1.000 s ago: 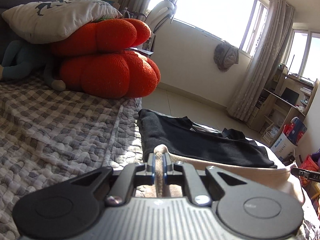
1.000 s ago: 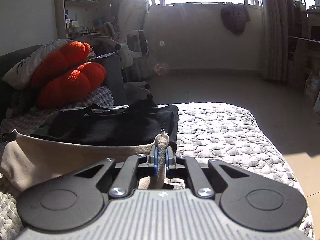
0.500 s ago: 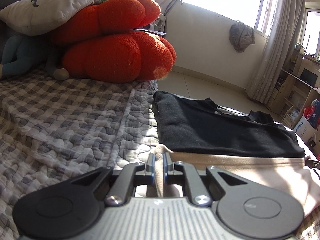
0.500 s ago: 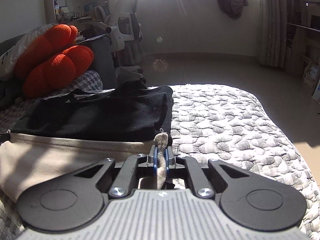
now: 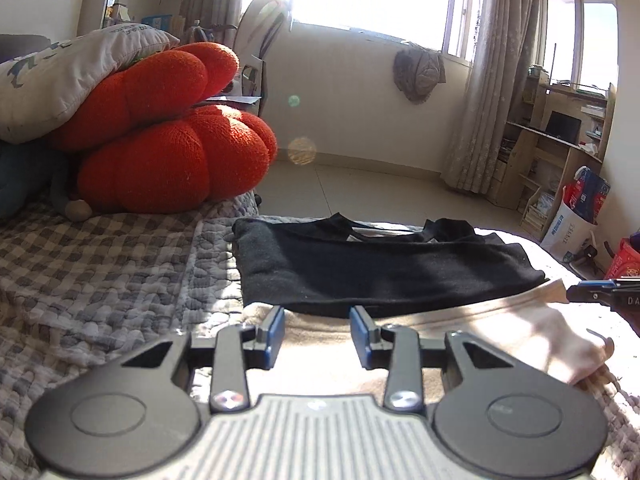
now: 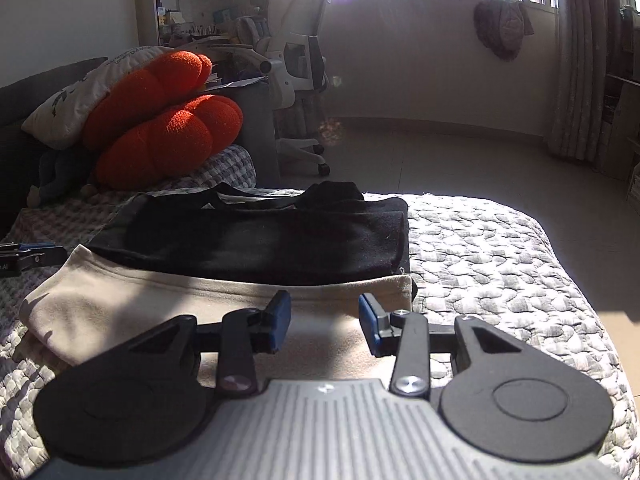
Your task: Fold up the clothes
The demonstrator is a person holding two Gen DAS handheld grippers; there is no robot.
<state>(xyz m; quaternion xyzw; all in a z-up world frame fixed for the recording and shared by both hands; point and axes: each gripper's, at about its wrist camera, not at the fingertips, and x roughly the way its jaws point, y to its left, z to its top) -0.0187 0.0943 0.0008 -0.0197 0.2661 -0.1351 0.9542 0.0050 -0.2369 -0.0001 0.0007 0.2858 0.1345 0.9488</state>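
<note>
A beige garment (image 5: 460, 328) (image 6: 160, 304) lies folded flat on the quilted bed, its far edge resting against a folded black garment (image 5: 380, 268) (image 6: 260, 244). My left gripper (image 5: 317, 330) hovers open over the beige garment's left end, nothing between its blue pads. My right gripper (image 6: 324, 320) stands open over the beige garment's right end, also empty. The right gripper's tips (image 5: 600, 294) show at the right edge of the left wrist view; the left gripper's tips (image 6: 28, 254) show at the left edge of the right wrist view.
Orange pumpkin cushions (image 5: 168, 152) (image 6: 160, 132) and a white pillow (image 5: 72, 76) are piled at the bed's far left. A grey quilted cover (image 6: 500, 264) spreads to the right, ending at the bed edge. An office chair (image 6: 296, 52), tiled floor, curtains and shelves lie beyond.
Both grippers have opened and let go of the beige garment's corners, which now lie flat on the bed. Both have drawn back slightly.
</note>
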